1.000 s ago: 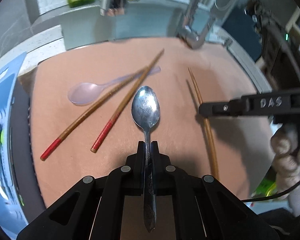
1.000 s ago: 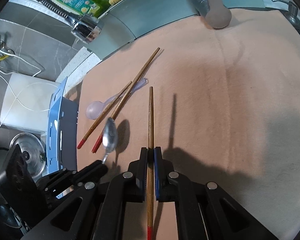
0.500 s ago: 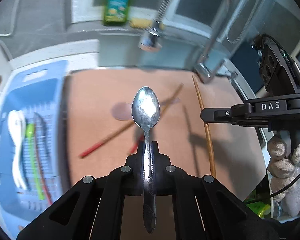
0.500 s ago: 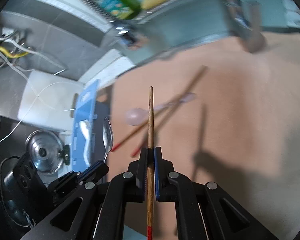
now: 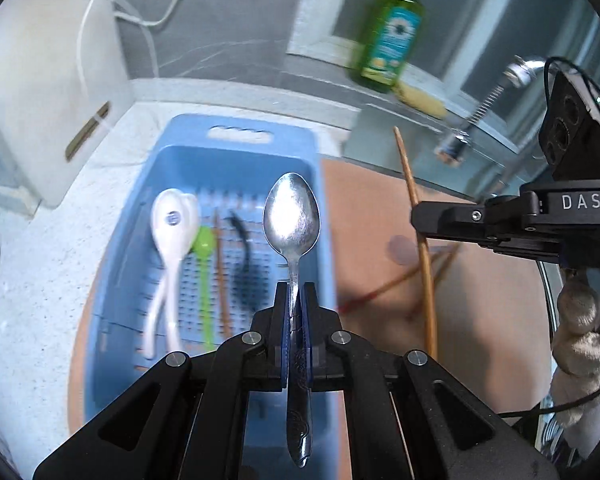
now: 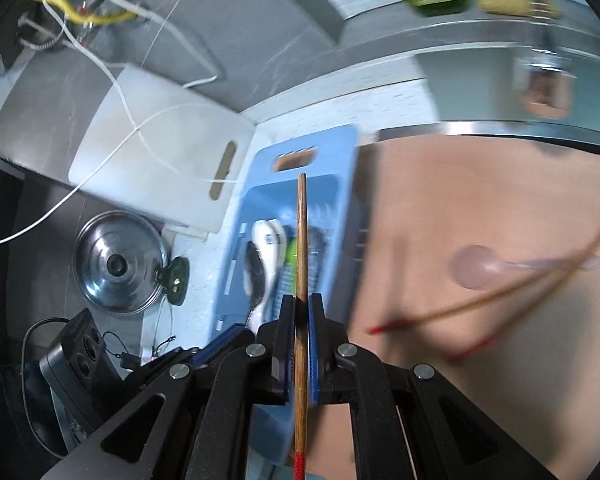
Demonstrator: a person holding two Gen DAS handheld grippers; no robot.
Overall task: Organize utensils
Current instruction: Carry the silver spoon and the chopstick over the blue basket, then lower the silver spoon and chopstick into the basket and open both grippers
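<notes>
Left gripper (image 5: 296,296) matte black with angular cut-out arms, round silver screws, blue pads, right gripper (image 6: 302,312) alike, side lettered "DAS" in white, thin black cable trailing, hand (image 5: 580,332) in pale knitted glove

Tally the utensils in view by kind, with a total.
Spoons: 5 (metal spoon in the left gripper, two white spoons, green spoon, pink spoon)
Chopsticks: 4 (held chopstick in the right gripper, two loose chopsticks on the mat, basket chopstick in the basket)
Black utensil, too blurred to name: 1
Total: 10
</notes>
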